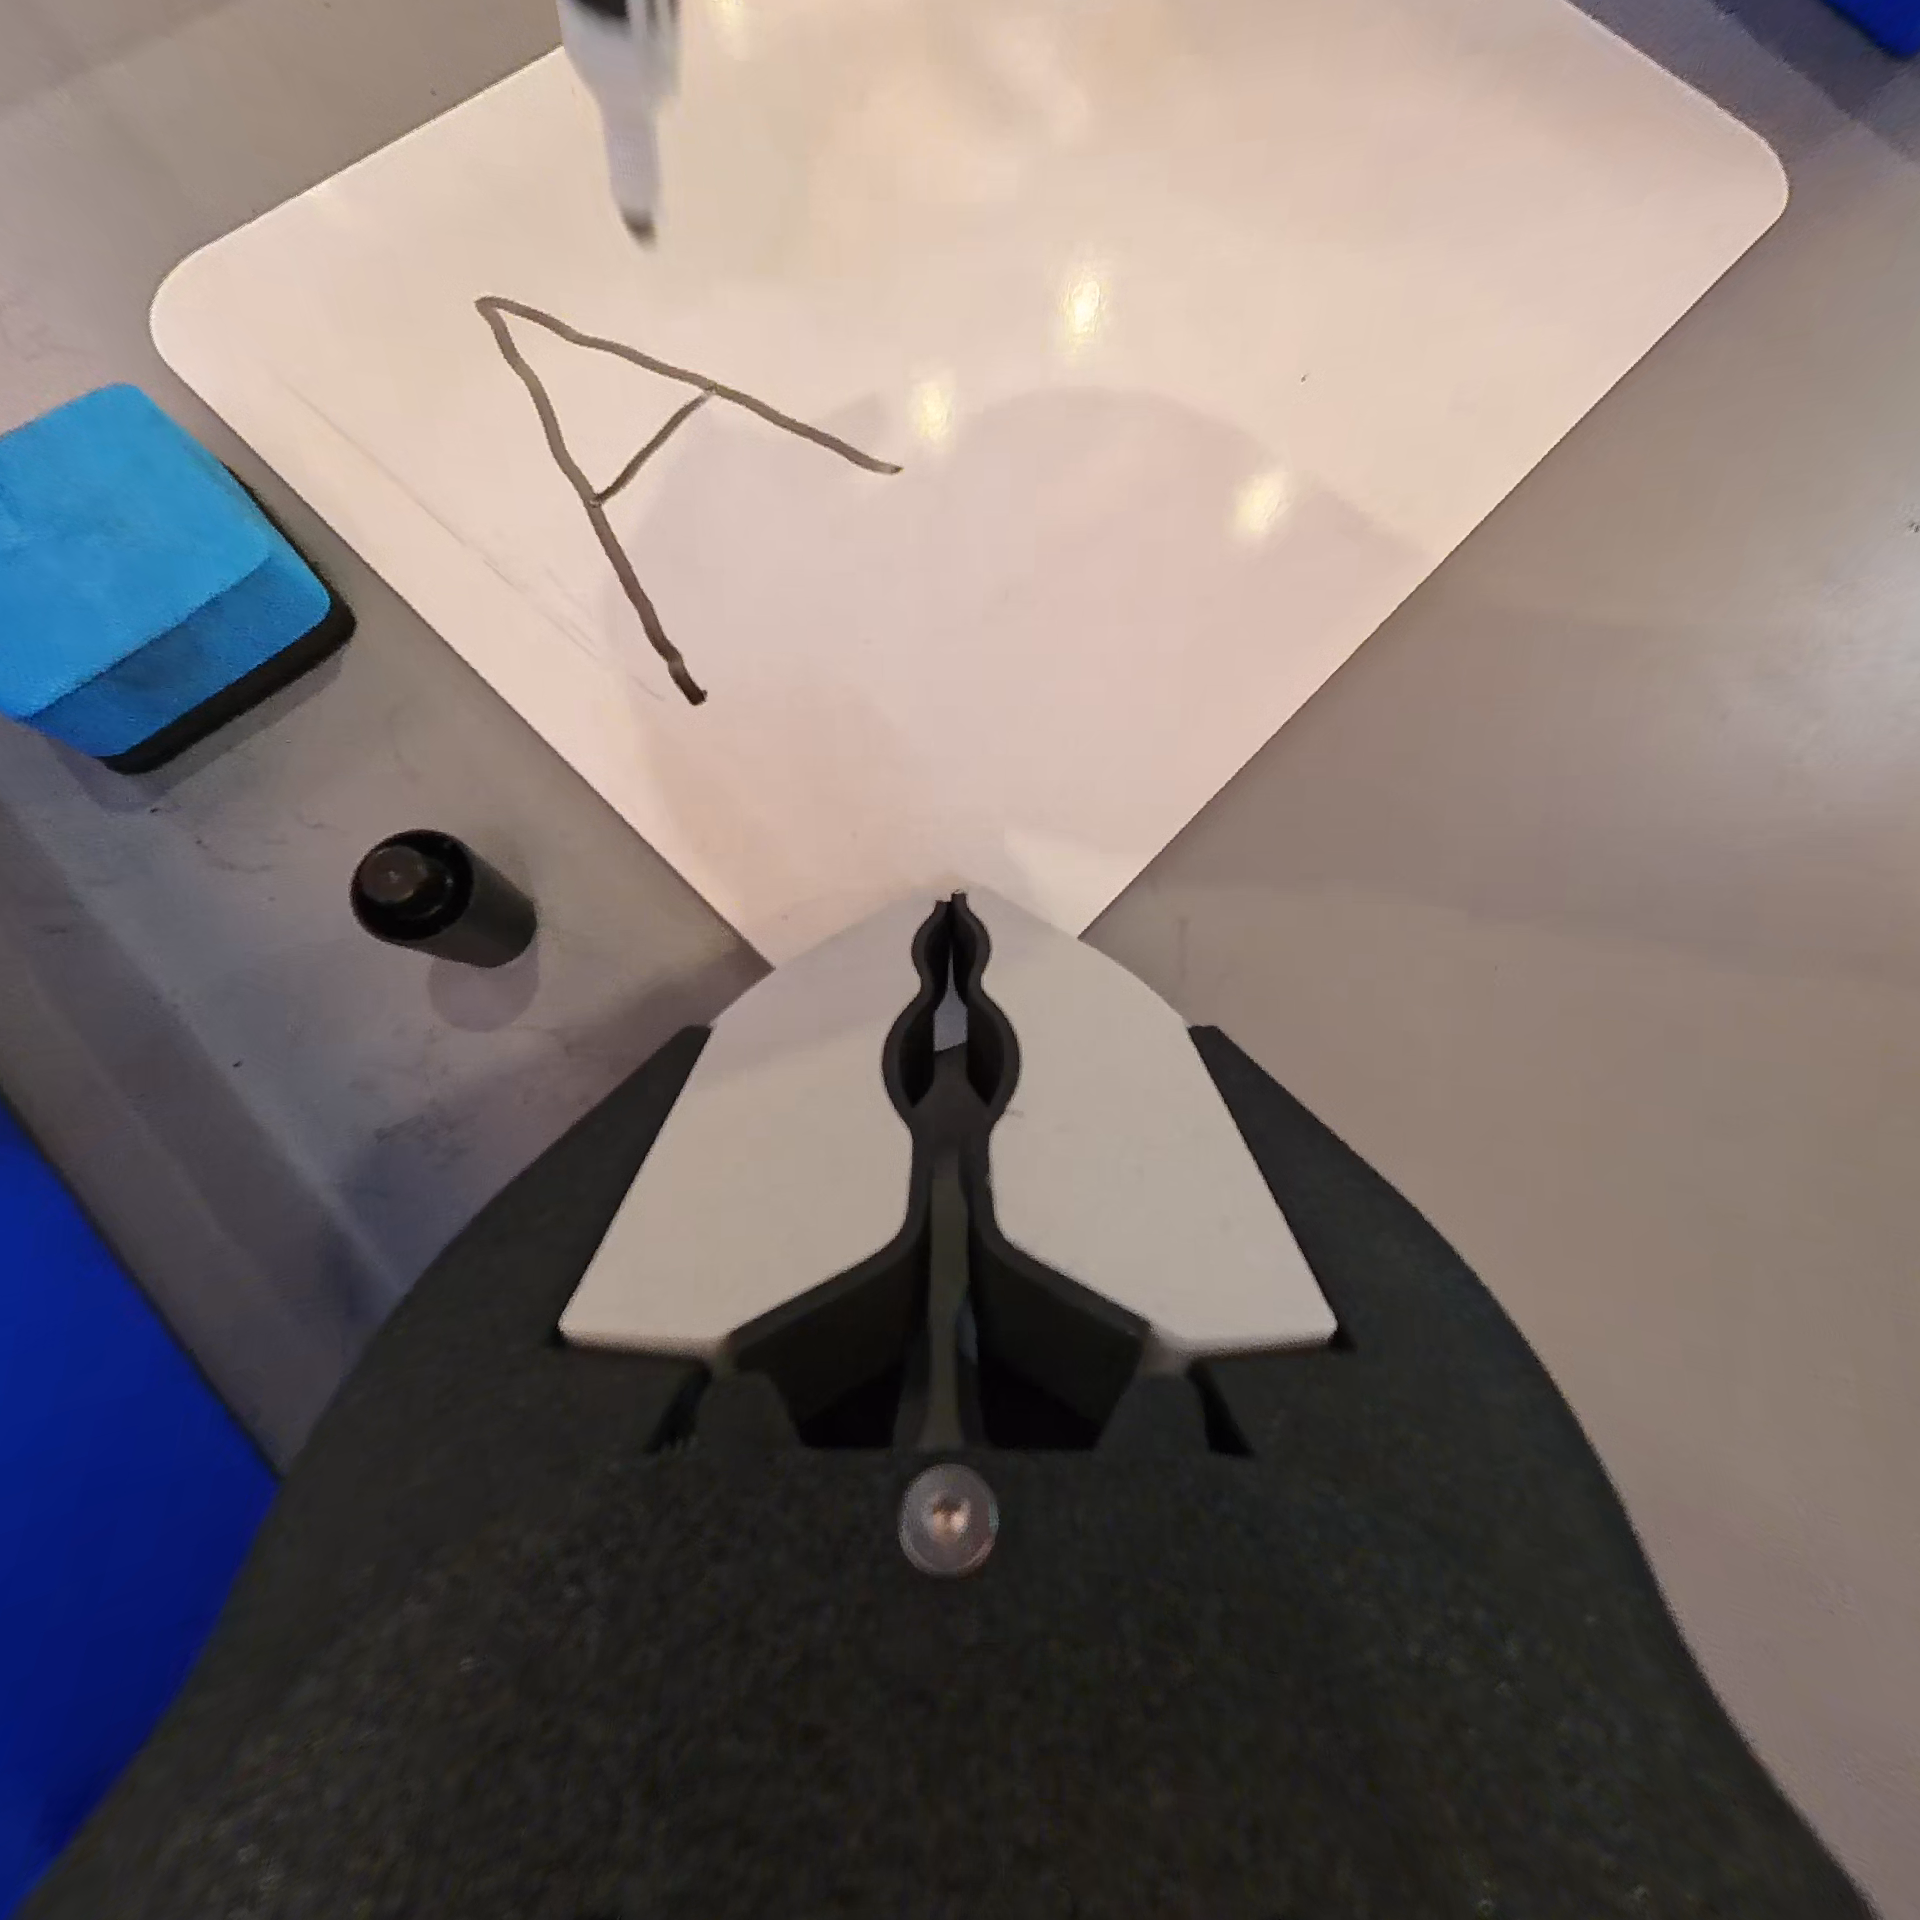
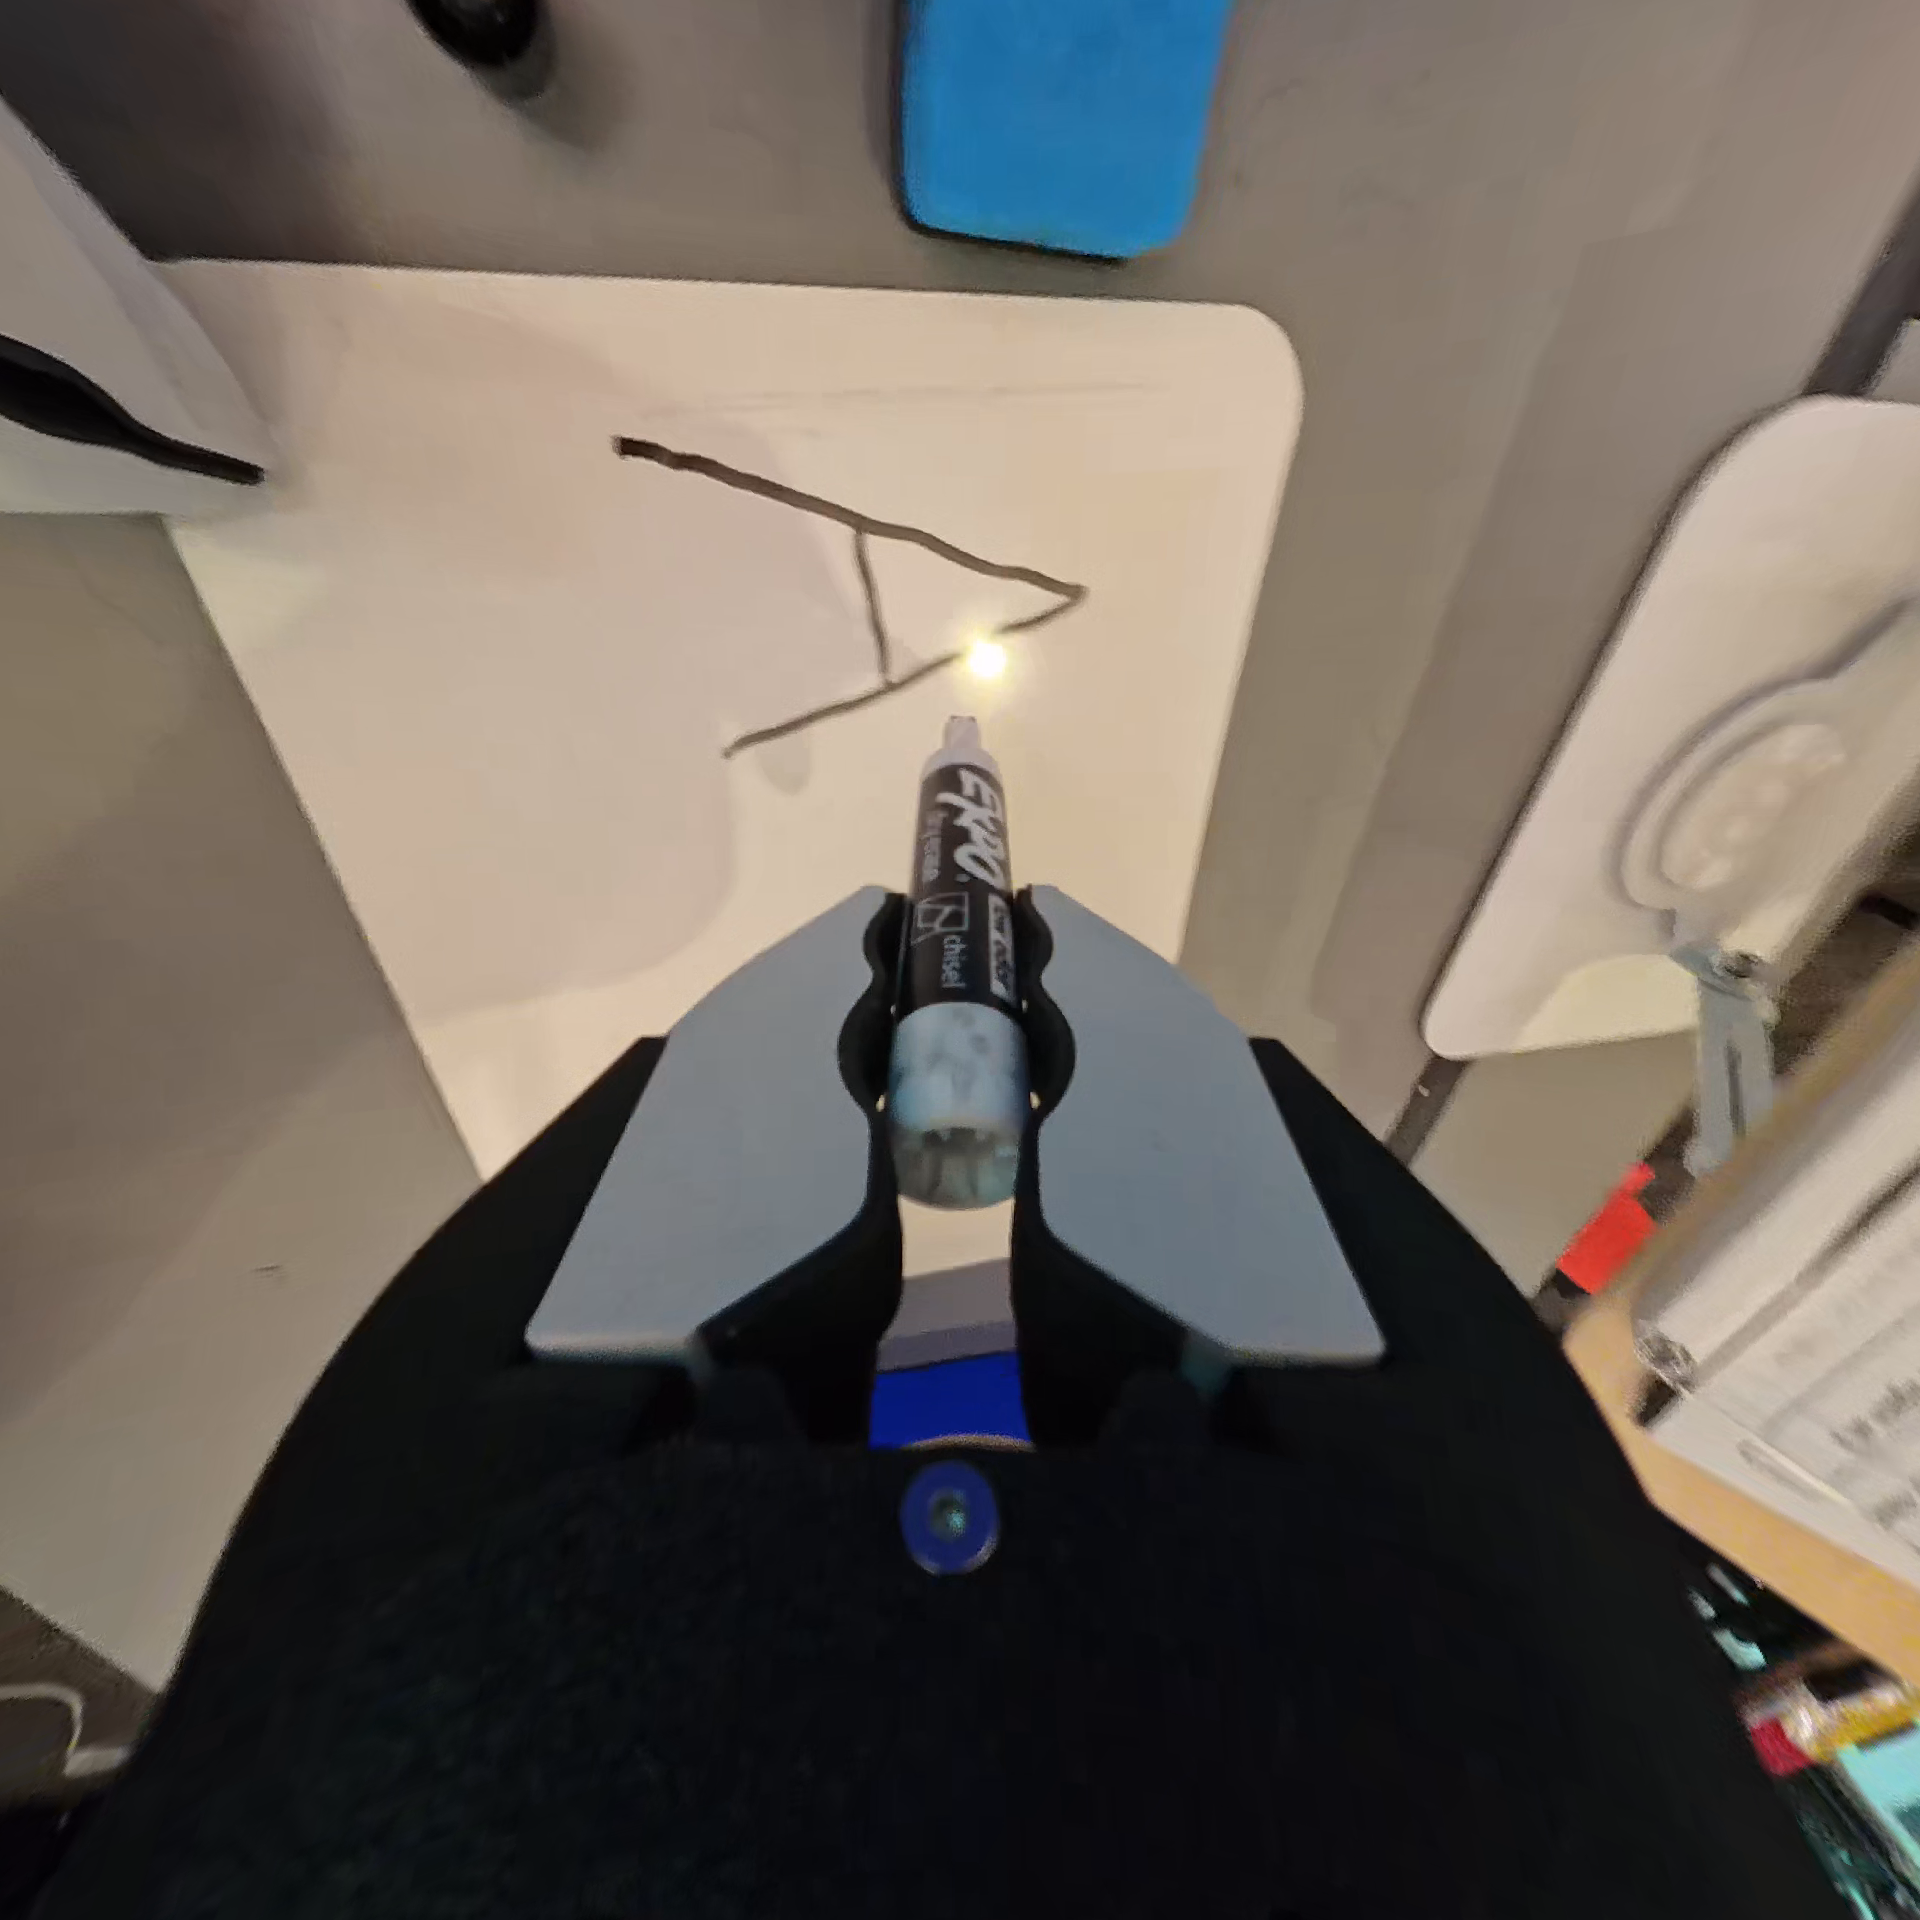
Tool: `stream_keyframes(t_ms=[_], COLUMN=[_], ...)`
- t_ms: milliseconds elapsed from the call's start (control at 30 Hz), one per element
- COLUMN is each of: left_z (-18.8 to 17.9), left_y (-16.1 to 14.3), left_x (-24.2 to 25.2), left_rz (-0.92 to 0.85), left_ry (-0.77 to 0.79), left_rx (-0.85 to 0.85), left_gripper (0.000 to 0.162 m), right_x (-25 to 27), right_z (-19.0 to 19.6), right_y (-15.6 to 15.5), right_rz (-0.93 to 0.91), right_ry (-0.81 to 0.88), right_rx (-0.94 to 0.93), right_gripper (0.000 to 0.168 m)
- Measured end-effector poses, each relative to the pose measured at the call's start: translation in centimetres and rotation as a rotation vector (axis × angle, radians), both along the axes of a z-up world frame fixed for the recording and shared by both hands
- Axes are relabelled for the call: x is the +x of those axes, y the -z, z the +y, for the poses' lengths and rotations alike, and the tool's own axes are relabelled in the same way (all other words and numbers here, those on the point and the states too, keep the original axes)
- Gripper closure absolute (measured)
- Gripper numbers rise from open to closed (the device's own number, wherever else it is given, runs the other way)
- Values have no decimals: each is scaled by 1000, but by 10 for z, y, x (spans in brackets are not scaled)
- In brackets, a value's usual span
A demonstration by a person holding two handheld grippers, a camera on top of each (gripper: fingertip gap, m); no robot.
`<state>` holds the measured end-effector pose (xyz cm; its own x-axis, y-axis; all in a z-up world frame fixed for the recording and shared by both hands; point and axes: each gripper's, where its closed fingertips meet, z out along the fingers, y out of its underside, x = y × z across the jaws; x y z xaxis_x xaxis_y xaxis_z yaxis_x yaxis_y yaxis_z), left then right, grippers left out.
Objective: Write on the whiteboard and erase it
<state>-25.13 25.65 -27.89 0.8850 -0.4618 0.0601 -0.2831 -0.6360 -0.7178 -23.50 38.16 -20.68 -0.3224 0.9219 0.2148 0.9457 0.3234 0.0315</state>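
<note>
A white whiteboard [image 1: 1143, 436] lies on the grey table with a black hand-drawn mark [image 1: 623, 457] on it; both show in the right wrist view too, the board [image 2: 520, 727] and the mark [image 2: 862, 592]. My right gripper [image 2: 954, 914] is shut on a black marker [image 2: 961, 831], uncapped, its tip just above the board near the mark. The marker's tip also shows blurred in the left wrist view [image 1: 634, 156]. My left gripper [image 1: 956, 909] is shut and empty, at the board's near corner. A blue eraser [image 1: 135, 582] lies left of the board and also shows in the right wrist view [image 2: 1055, 114].
The black marker cap [image 1: 436, 899] lies on the table beside the eraser. A white chair [image 2: 1704, 727] stands past the table's edge on the right. A wooden board with papers [image 2: 1787, 1382] is at the lower right. Something blue [image 1: 94, 1455] is at the lower left.
</note>
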Motion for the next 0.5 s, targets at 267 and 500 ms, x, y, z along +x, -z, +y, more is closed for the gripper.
stream_keyframes(t_ms=[267,500], left_z=[1,1], left_y=[0,0], left_x=[-1,-1], left_rz=[-5,-7], left_ry=[-1,0], left_rx=[-3,-4], left_gripper=[162,162], right_x=[11,5], right_z=[27,36], right_y=[11,22], right_rz=[-10,-39], right_ry=[34,27], right_rx=[64,84], right_gripper=[149,149])
